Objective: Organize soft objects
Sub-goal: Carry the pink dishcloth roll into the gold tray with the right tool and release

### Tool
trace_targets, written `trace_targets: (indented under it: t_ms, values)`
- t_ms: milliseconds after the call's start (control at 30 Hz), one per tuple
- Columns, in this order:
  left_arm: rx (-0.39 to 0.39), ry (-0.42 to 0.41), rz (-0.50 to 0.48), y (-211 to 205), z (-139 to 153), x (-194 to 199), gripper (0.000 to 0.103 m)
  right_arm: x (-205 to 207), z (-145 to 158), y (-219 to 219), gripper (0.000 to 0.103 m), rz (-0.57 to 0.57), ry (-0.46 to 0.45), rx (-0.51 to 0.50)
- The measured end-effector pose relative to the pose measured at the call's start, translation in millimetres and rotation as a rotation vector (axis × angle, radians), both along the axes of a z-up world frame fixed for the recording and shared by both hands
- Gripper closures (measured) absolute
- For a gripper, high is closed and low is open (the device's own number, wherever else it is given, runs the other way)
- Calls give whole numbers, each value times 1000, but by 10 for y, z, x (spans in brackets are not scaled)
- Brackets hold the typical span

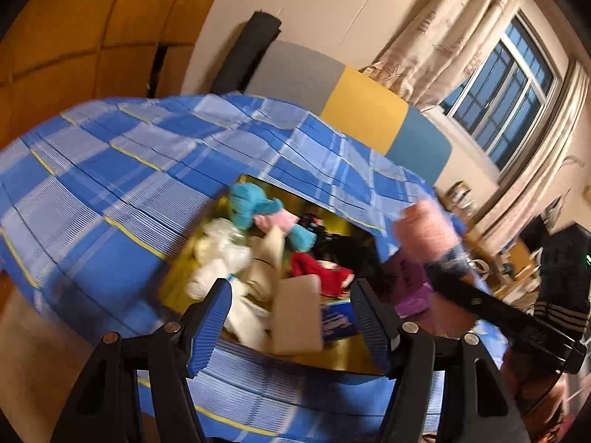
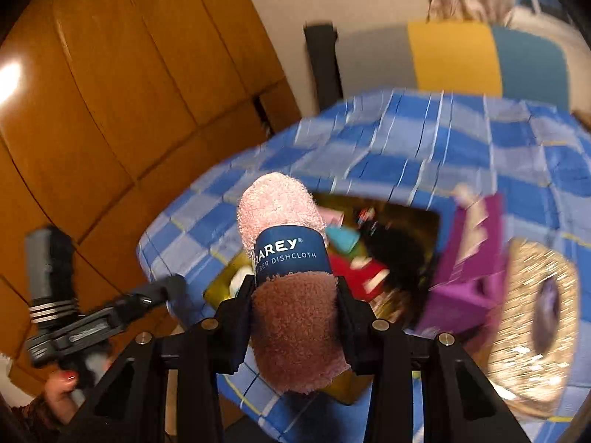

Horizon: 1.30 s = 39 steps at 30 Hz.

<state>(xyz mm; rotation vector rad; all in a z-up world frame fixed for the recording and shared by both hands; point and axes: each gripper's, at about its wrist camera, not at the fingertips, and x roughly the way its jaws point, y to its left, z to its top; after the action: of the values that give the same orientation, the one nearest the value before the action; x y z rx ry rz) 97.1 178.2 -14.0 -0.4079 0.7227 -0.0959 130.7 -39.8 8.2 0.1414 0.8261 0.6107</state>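
blue plaid bed (image 1: 110,192) carries gold tray (image 1: 177,280), purple box (image 2: 469,269).

Rolled pink dishcloth (image 2: 291,277), blue-banded, upright

1. My left wrist camera rides behind the left gripper (image 1: 291,317), looking forward and down between its spread fingers at the yellow tray (image 1: 332,360) of soft things on the blue checked cloth (image 1: 110,184), from fairly near.
2. My right wrist camera sits behind the right gripper (image 2: 295,317); the rolled pink dishcloth (image 2: 291,295) fills its centre very close up.
3. Both views share the tray, the cloth, the purple box (image 2: 469,269), the wooden wardrobe (image 1: 74,37) and the grey, yellow and teal headboard (image 2: 454,59).
4. Each camera catches the other gripper at its edge.
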Motion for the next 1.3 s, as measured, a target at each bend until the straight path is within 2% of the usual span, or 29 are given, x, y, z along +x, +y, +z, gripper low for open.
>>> trace_targets:
  t_ms: [133, 333, 467, 533, 567, 667, 867, 967, 1067, 1200, 1300]
  values:
    - [74, 4, 38, 38, 11, -103, 35, 212, -319, 254, 62, 3, 78, -31]
    - [189, 40, 42, -22, -20, -145, 35, 696, -612, 510, 62, -20, 117, -139]
    - [218, 53, 23, -92, -52, -166, 35, 892, -803, 632, 59, -23, 139, -212]
    - [233, 62, 20, -132, -69, -178, 35, 953, -874, 659, 52, -32, 130, -243]
    - [243, 69, 17, -152, -76, -181, 35, 963, -892, 659, 45, -37, 121, -250]
    - [272, 94, 11, -198, -93, -174, 35, 888, -852, 600, 34, -61, 87, -256]
    - [295, 77, 37, -214, -88, -225, 35, 676, -690, 455, 34, -113, 12, -259]
    - [325, 78, 60, -231, -63, -239, 35, 613, -635, 449, 34, -127, 6, -275]
    - [348, 72, 75, -250, -26, -256, 35, 488, -535, 448, 34, -124, -3, -240]
    - [349, 68, 81, -266, 1, -273, 35, 276, -425, 479, 26, -122, -36, -233]
    - [389, 80, 98, -317, 3, -286, 35, 120, -331, 473, 20, -122, -58, -224]
